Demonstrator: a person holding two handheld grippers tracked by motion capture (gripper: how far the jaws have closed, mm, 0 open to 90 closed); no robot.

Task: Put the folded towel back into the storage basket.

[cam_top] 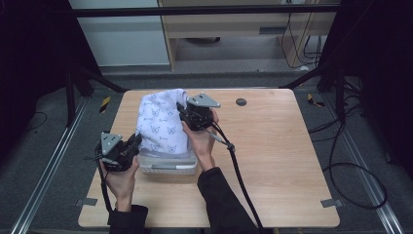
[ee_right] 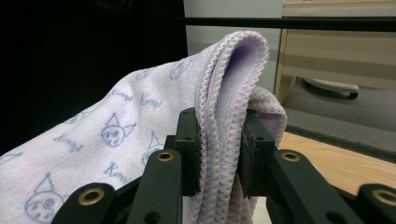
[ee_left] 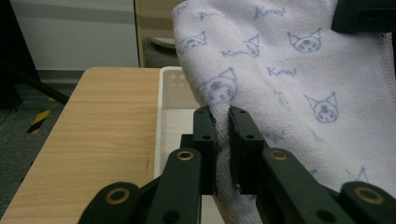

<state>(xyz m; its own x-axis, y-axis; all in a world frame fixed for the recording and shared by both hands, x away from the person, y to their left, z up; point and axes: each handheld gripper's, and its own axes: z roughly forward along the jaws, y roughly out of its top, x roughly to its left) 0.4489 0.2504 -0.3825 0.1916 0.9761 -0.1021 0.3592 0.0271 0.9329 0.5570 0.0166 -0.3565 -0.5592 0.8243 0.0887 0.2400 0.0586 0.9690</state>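
Hanging above a white basket on the wooden table, a pale lilac towel printed with small blue cat faces is stretched between two grippers in the high view. The left gripper bites the towel's lower edge just beside the basket's left end, while the right gripper holds the cloth higher, above the basket's far side. Each gripper sits in one of the person's hands.

Seen from the left gripper view, the towel drapes down over the basket — its perforated white wall shows at the cloth's left. The left gripper has its jaws drawn narrow, a fold of towel pinched between the pads.

From the right gripper view, the towel shows a stitched hem folded double and rising in a loop. The right gripper is clamped on that hem — jaws close together, cloth bunched between them.
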